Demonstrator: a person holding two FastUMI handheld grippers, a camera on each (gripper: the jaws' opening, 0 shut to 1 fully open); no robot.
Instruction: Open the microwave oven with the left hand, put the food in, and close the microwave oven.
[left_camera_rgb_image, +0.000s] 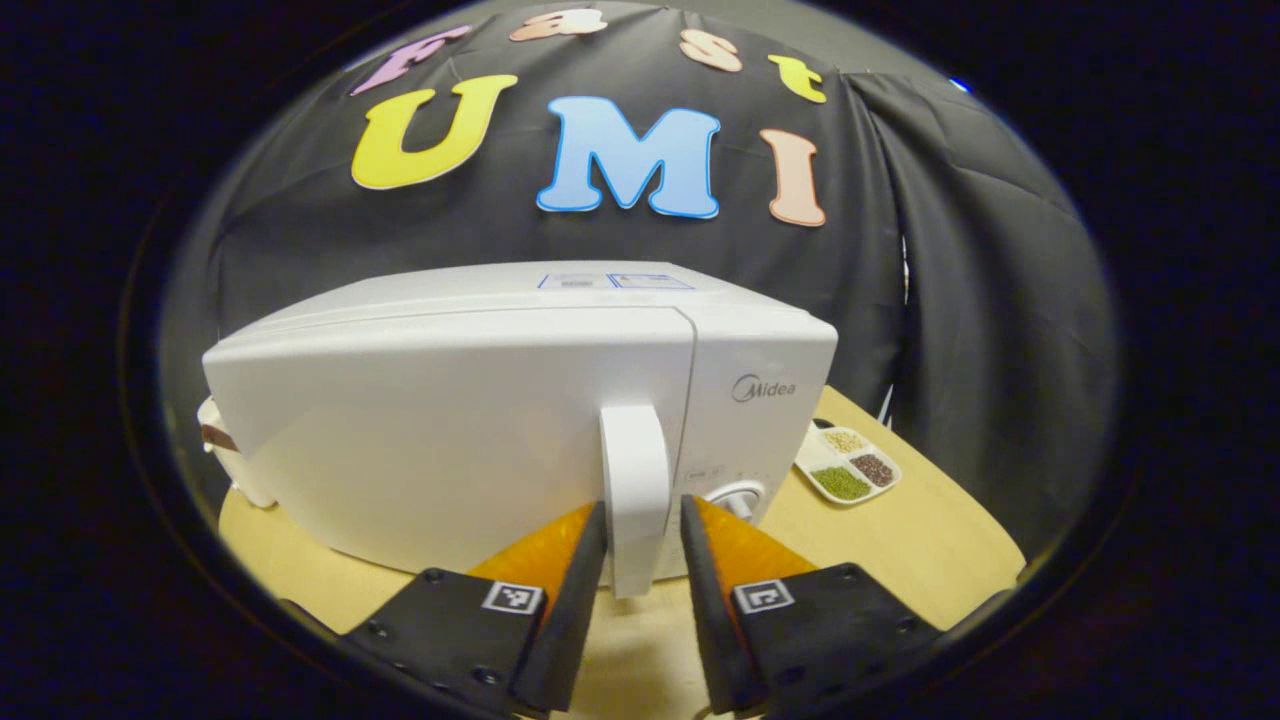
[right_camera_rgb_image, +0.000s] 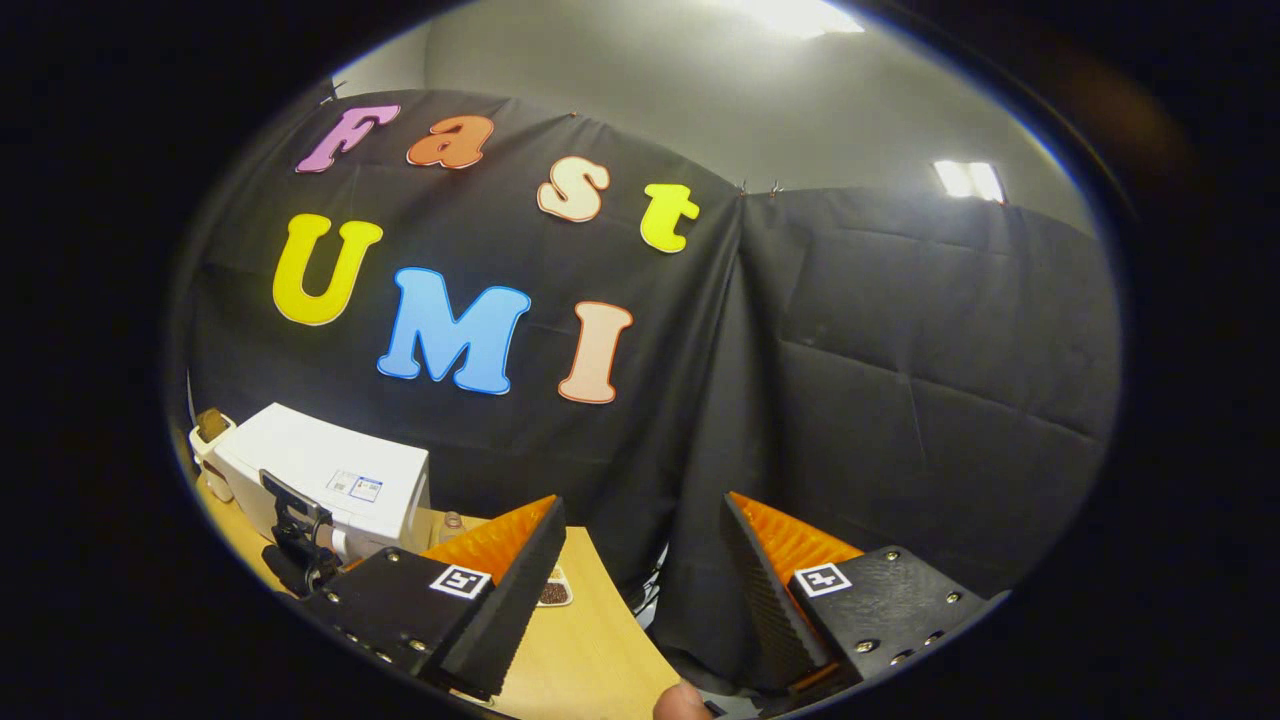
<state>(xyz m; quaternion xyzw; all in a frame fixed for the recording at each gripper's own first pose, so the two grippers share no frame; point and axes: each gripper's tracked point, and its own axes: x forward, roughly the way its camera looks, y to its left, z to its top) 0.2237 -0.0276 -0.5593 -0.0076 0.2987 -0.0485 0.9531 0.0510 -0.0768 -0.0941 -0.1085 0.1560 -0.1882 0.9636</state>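
Note:
The white microwave (left_camera_rgb_image: 450, 420) stands on the round wooden table (left_camera_rgb_image: 930, 540) with its door closed. My left gripper (left_camera_rgb_image: 642, 515) has its fingers on either side of the vertical door handle (left_camera_rgb_image: 635, 470), pads against its sides. To the right of the microwave lies a white divided dish of food (left_camera_rgb_image: 848, 465) holding grains. My right gripper (right_camera_rgb_image: 642, 500) is raised above the table edge, open and empty, facing the black cloth wall. In the right gripper view the microwave (right_camera_rgb_image: 320, 470) is at the far left with the left gripper (right_camera_rgb_image: 295, 545) at its front, and the dish (right_camera_rgb_image: 553, 592) peeks out beside my finger.
A white container with a brown top (left_camera_rgb_image: 225, 450) stands behind the microwave's left side, also seen as a container (right_camera_rgb_image: 212, 430) in the right gripper view. The table edge (right_camera_rgb_image: 620, 640) curves close to the cloth wall. A fingertip (right_camera_rgb_image: 682, 702) shows at the bottom.

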